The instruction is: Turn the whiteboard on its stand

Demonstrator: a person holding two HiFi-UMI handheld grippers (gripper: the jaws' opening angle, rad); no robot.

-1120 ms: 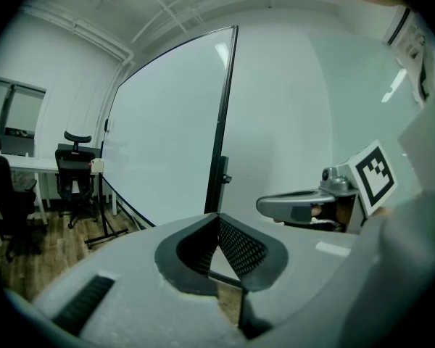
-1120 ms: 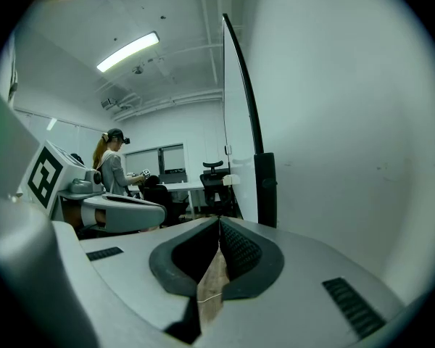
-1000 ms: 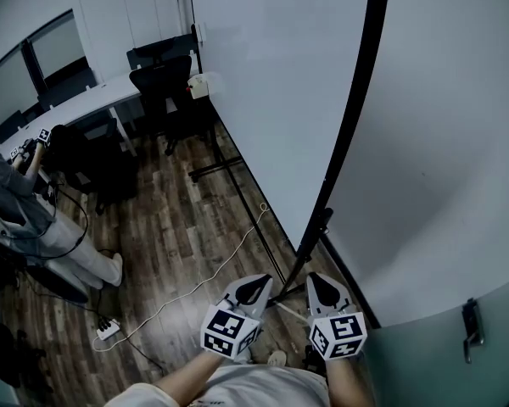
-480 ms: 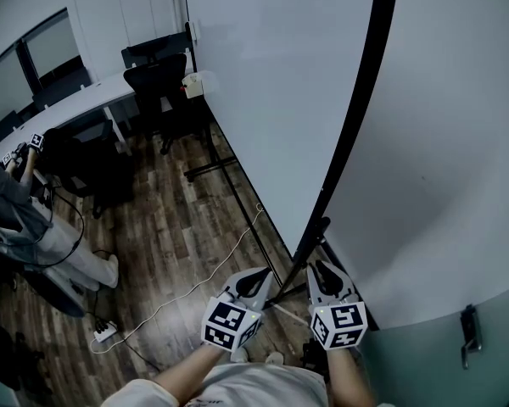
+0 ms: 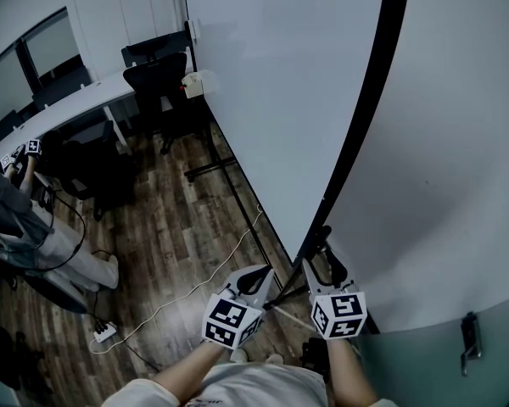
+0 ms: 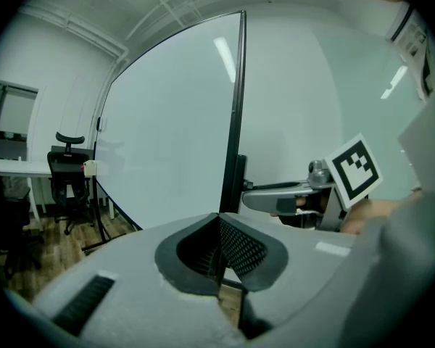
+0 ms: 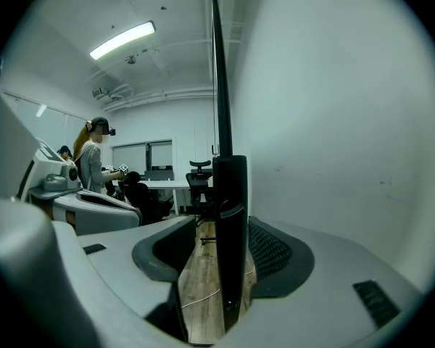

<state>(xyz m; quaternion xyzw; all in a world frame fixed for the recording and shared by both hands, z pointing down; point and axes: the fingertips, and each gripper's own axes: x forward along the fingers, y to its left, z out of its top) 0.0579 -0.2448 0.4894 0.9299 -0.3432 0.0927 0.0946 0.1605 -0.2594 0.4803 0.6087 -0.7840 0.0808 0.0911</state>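
Note:
The whiteboard (image 5: 271, 100) stands edge-on ahead of me, its black frame post (image 5: 365, 117) running down to the stand's foot near my hands. My right gripper (image 5: 323, 259) is at the bottom of that post; its jaws are opening, with the post (image 7: 228, 216) between them. Floor shows in the gap between the post and the left pad in the right gripper view (image 7: 221, 241). My left gripper (image 5: 256, 276) hangs just left of the post, shut with nothing in it; its pads meet in its own view (image 6: 219, 230), where the whiteboard (image 6: 167, 136) shows beyond.
A pale wall (image 5: 458, 142) runs close along the right, with a door handle (image 5: 468, 346) low down. The stand's foot bar (image 5: 212, 170) lies on the wood floor. A white cable (image 5: 204, 282) leads to a power strip (image 5: 106, 331). Office chairs (image 5: 157, 83), a desk (image 5: 68, 108) and a person (image 5: 17, 210) are at left.
My right gripper has moved forward to the black post and its jaws have spread apart around it. The left gripper has stayed shut and nearly still.

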